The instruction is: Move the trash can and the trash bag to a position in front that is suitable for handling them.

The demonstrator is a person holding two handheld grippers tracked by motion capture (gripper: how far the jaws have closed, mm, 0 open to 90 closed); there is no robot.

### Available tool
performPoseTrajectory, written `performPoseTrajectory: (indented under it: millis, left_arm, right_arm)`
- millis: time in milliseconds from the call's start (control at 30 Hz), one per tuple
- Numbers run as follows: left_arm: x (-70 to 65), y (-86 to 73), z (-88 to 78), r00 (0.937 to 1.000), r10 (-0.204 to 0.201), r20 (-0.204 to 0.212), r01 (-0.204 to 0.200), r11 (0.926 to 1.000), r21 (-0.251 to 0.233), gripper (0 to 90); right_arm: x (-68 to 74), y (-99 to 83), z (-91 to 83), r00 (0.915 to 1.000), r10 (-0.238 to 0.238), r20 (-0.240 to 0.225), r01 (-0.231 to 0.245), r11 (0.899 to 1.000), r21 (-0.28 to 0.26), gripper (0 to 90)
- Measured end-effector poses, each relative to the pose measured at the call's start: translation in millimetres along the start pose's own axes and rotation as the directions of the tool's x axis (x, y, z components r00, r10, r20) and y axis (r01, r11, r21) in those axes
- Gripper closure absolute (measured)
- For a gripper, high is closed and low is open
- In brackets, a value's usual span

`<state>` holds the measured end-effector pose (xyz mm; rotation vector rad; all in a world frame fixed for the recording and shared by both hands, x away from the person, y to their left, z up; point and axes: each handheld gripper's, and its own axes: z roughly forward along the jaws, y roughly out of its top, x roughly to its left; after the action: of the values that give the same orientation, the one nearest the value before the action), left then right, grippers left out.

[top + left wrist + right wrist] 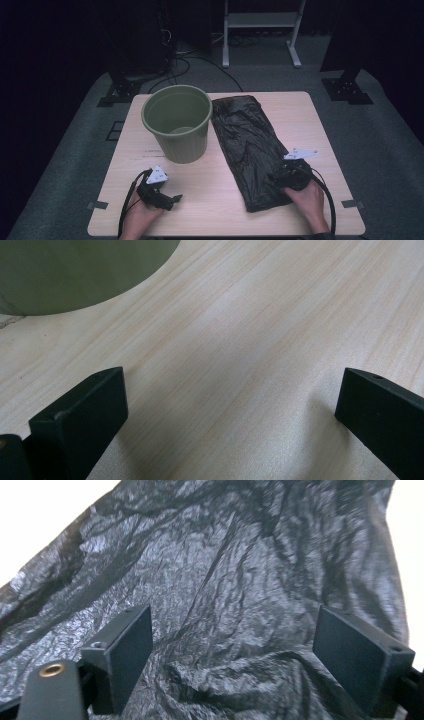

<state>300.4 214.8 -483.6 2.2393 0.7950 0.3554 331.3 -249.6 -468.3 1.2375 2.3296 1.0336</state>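
And here we are in what looks like a lab or recording studio, not a home. A single pale wooden counter (pixel 220 200) sits alone on grey carpet (pixel 380 145), darkness all around it. At twelve o'clock, beyond the counter, stands a white metal frame (pixel 260 22) on long feet. At eleven o'clock, black cables (pixel 182 62) snake across the floor towards dark equipment. At ten and two o'clock, black stand bases (pixel 117 92) are planted on the carpet. Tape marks (pixel 352 203) sit beside the counter's near corners.
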Motion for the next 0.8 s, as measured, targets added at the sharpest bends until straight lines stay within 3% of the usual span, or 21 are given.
performPoseTrajectory:
  millis: [200, 300, 633, 800]
  left_arm:
    - [-0.4, -0.1, 0.0, 1.0000, 0.001, 0.001, -0.001, 1.0000, -0.001, 0.0]
    - [-0.6, -0.1, 0.1, 1.0000, 0.000, 0.002, 0.000, 1.0000, -0.001, 0.0]
    - [-1.1, -0.1, -0.1, 1.0000, 0.002, 0.004, -0.002, 1.0000, 0.001, 0.0]
    - [-1.3, -0.1, -0.1, 1.0000, 0.003, 0.005, -0.003, 1.0000, 0.001, 0.0]
  right_arm:
    - [4.2, -0.2, 11.6, 0.9998, -0.020, -0.001, 0.020, 0.999, 0.049, 23.7]
    - [5.8, -0.1, 11.5, 0.9990, -0.038, 0.023, 0.036, 0.998, 0.048, 34.4]
    - [7.1, -3.4, 6.2, 0.9977, -0.067, -0.009, 0.068, 0.997, 0.031, 87.1]
    - [7.5, -3.8, 6.0, 0.9976, -0.066, -0.020, 0.067, 0.997, 0.030, 89.9]
